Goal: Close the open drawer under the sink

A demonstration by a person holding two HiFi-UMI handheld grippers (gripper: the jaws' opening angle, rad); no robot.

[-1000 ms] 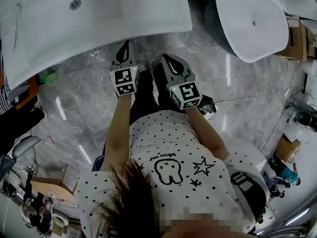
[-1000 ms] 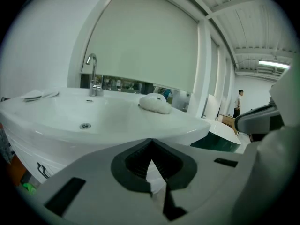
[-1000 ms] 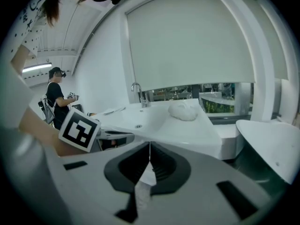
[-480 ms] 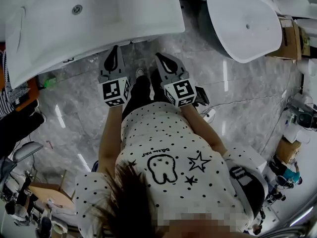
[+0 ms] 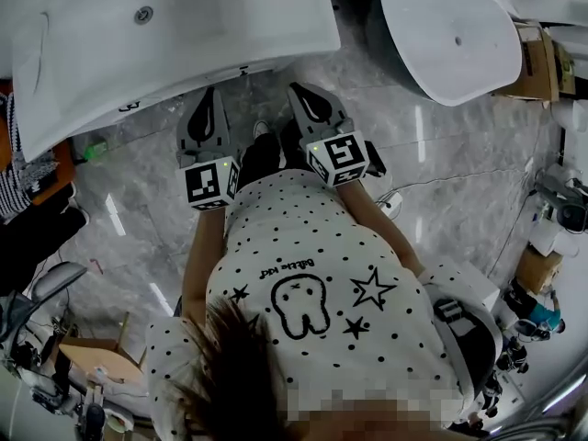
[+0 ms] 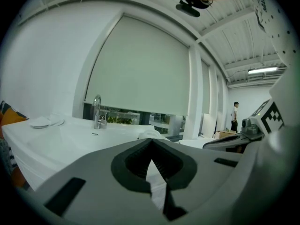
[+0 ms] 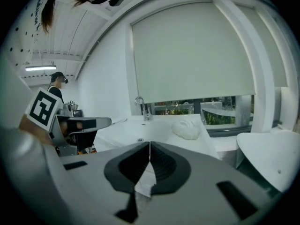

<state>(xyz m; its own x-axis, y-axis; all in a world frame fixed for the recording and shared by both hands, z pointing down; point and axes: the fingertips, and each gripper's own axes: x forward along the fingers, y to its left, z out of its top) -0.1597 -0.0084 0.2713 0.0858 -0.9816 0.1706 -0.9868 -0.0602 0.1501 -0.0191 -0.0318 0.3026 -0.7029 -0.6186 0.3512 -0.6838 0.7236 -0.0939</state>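
While the left gripper (image 5: 209, 95) and right gripper (image 5: 300, 92) hang clenched and empty just before the sink (image 5: 230, 21), its smooth, glossy white oblong runs left-right; the drawer beneath is hidden.

The person wears a white dotted shirt (image 5: 317, 237) printed with a tooth and stars; the left gripper (image 5: 209, 95) and right gripper (image 5: 299, 91) are grey.

Grey marble floor (image 5: 469, 163), white oval basin (image 5: 450, 35) at right, cardboard box (image 5: 540, 62) beside it
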